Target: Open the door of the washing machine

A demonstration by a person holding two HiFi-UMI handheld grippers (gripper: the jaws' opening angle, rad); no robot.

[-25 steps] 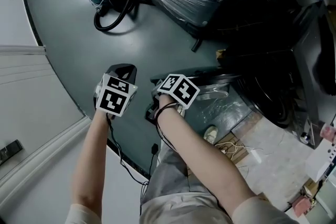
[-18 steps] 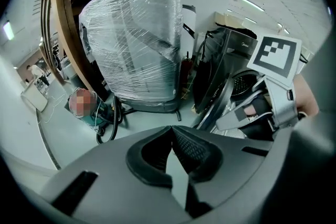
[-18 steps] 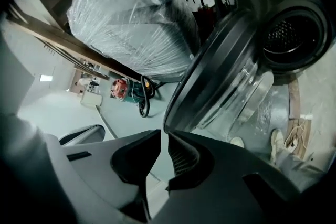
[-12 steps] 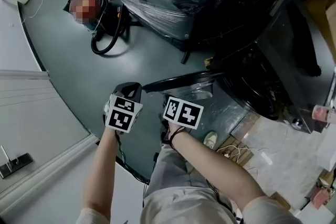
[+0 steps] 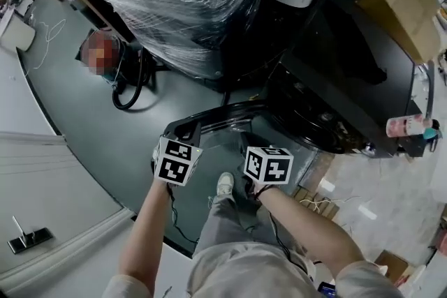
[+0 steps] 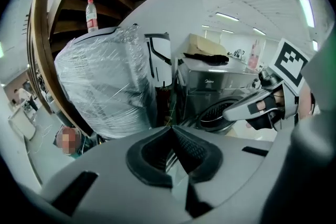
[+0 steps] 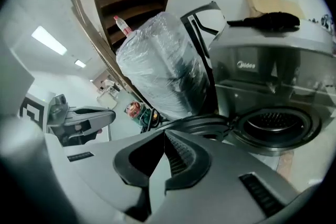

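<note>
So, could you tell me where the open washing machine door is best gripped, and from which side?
Grip the door's free rim, the edge farthest from the hinge beside the drum opening. It is swung wide, so that thin rim sticks out clear; I'd come from the floor side.

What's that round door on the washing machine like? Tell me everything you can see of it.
The door is round, with a dark glossy rim and a see-through middle. It stands swung wide open, to the left of the drum opening in the right gripper view, joined to the washing machine there. Nothing else touches it.
</note>
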